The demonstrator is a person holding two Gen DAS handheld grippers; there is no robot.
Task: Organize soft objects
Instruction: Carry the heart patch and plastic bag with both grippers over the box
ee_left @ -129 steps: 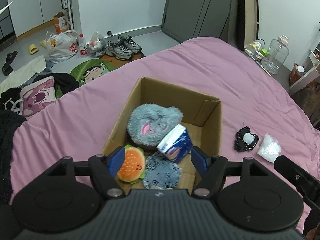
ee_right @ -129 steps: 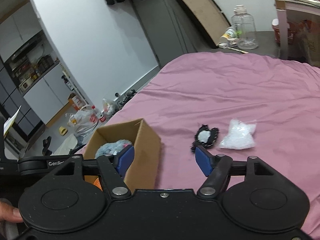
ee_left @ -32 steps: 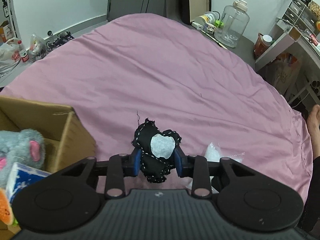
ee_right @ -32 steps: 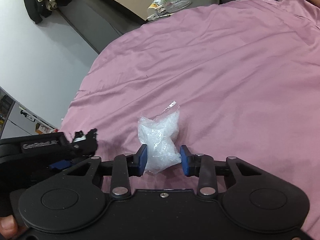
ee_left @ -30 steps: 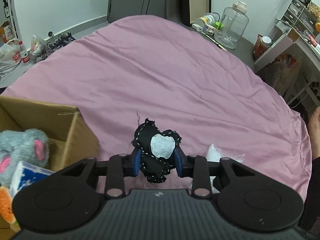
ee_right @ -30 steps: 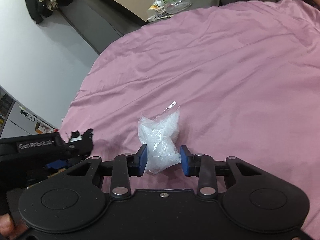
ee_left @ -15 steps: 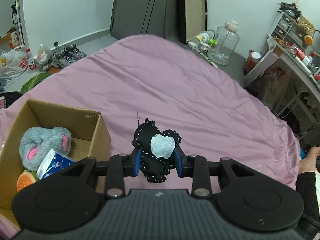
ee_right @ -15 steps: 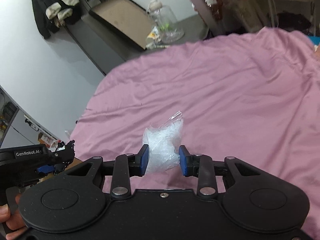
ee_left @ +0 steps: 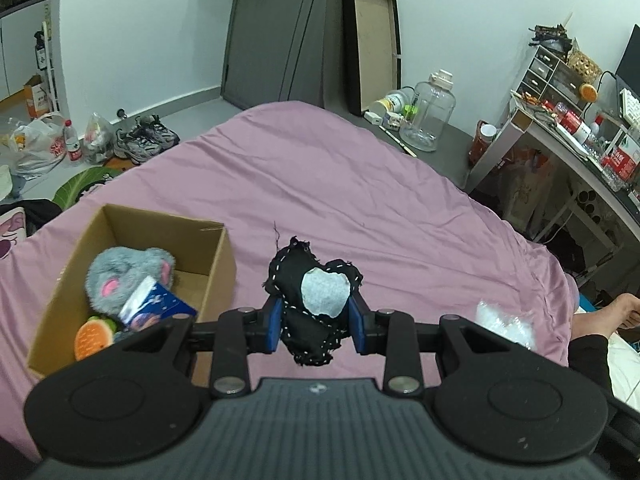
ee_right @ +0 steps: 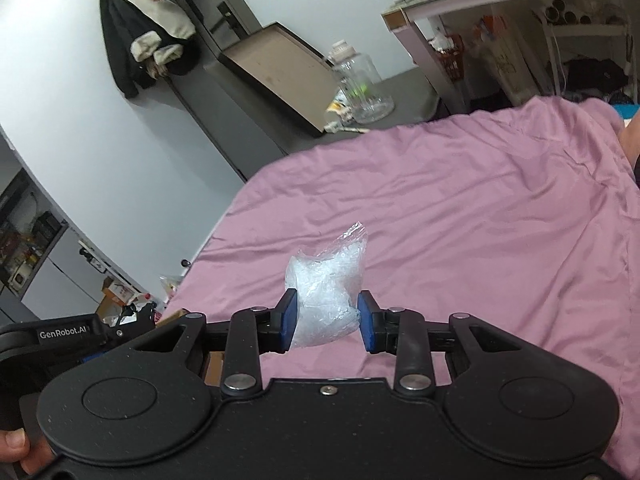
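Pink bed (ee_left: 360, 200) fills both views, near edge hidden by tong bodies. Cardboard box (ee_left: 218, 264) sits at left on the bed w/ grey plush (ee_left: 124, 272), a burger toy (ee_left: 94, 334) partly covered, blue pack (ee_left: 156, 306). Left tongs (ee_left: 316, 322) narrow, clamped on black fabric piece (ee_left: 308, 308) held above the bed. Right tongs (ee_right: 328, 322) narrow, pinching clear plastic bag (ee_right: 326, 292), contents hard to make out
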